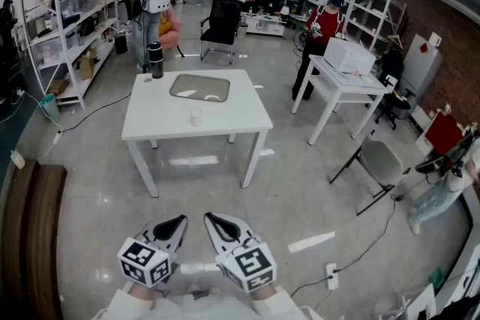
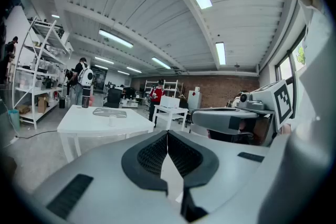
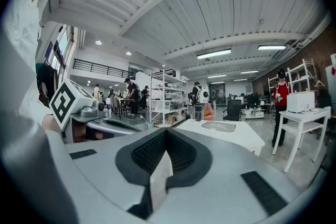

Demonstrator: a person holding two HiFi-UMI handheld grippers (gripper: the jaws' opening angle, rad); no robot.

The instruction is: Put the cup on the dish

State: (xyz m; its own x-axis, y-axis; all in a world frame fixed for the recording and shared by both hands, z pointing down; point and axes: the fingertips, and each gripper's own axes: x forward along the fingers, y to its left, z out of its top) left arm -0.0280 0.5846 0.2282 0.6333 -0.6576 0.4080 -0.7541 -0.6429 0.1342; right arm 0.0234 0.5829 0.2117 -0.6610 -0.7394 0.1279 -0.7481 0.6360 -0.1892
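a wide stretch of grey floor lay between the person and the white table [image 1: 232,120], whose near edge faced them squarely. a grey folding chair [image 1: 379,161] and a second white table [image 1: 330,82] stood off to the right. a brown bench [image 1: 34,236] ran along the left, and a power strip [image 1: 331,275] lay on the floor to the right of the grippers.

both arms were held low and close to the body, well short of the table. the left gripper [image 1: 178,222] and right gripper [image 1: 214,219] sat side by side, tips angled slightly toward each other and pointing at the table. in each gripper view the ribbed pads were pressed together at the tips, with nothing between them.

the small white cup [image 1: 196,116] stood on the table's middle, toward the near edge. it seemed upright, its long axis vertical, though it was too small to make out the mouth. the flat grey dish [image 1: 199,76] lay just beyond it, apart from it, its long side parallel to the table's near edge. a dark bottle [image 1: 156,60] stood at the far left corner.
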